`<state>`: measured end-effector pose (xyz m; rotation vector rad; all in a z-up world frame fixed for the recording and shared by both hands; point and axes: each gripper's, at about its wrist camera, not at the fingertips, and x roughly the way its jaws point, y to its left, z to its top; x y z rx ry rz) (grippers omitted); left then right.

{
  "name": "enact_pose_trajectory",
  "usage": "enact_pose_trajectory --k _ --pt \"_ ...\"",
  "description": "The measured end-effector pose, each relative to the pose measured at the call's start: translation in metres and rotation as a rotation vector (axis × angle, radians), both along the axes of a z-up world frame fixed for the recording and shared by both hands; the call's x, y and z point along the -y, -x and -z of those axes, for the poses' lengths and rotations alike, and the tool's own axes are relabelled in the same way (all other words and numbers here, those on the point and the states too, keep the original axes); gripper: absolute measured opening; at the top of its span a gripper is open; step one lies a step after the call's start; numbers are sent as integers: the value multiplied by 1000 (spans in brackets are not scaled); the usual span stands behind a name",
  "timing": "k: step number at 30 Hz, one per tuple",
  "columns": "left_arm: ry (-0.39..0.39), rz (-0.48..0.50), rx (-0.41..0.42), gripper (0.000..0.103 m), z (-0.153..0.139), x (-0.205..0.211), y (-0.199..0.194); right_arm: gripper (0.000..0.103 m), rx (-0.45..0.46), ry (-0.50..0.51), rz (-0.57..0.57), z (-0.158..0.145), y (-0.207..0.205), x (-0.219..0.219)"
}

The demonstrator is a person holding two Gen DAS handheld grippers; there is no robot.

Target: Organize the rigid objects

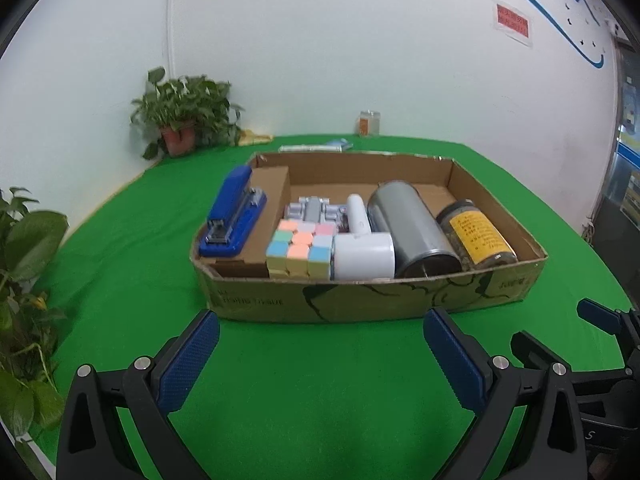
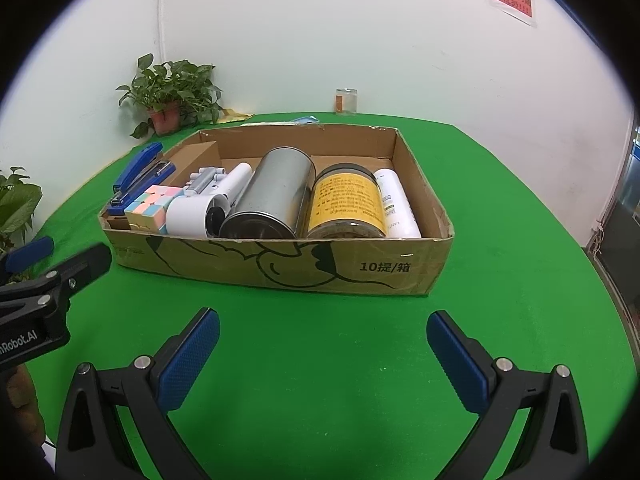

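Observation:
A shallow cardboard box [image 1: 360, 300] [image 2: 280, 268] sits on the green table. It holds a blue stapler [image 1: 234, 212] [image 2: 138, 178], a pastel puzzle cube [image 1: 300, 250] [image 2: 150, 206], a grey toy [image 1: 314, 210], a white handheld device [image 1: 362, 248] [image 2: 200, 210], a silver can [image 1: 412, 228] [image 2: 276, 196], a yellow-labelled jar [image 1: 476, 236] [image 2: 346, 204] and a white bottle [image 2: 398, 204]. My left gripper [image 1: 320, 336] is open and empty in front of the box. My right gripper [image 2: 322, 338] is open and empty too.
Potted plants stand at the back left [image 1: 182, 116] [image 2: 168, 94] and at the left edge [image 1: 24, 280]. A small glass jar [image 1: 368, 122] [image 2: 346, 101] stands by the wall. Flat items [image 1: 316, 146] lie behind the box. Green table surrounds the box.

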<state>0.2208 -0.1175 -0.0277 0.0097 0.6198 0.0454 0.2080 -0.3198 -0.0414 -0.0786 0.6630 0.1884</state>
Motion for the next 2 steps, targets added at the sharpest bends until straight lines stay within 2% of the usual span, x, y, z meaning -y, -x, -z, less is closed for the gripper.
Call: enact_pose_trajectory --k 2 --pt "5 2 6 103 -2 -1 -3 103 3 3 -3 -1 0 0"
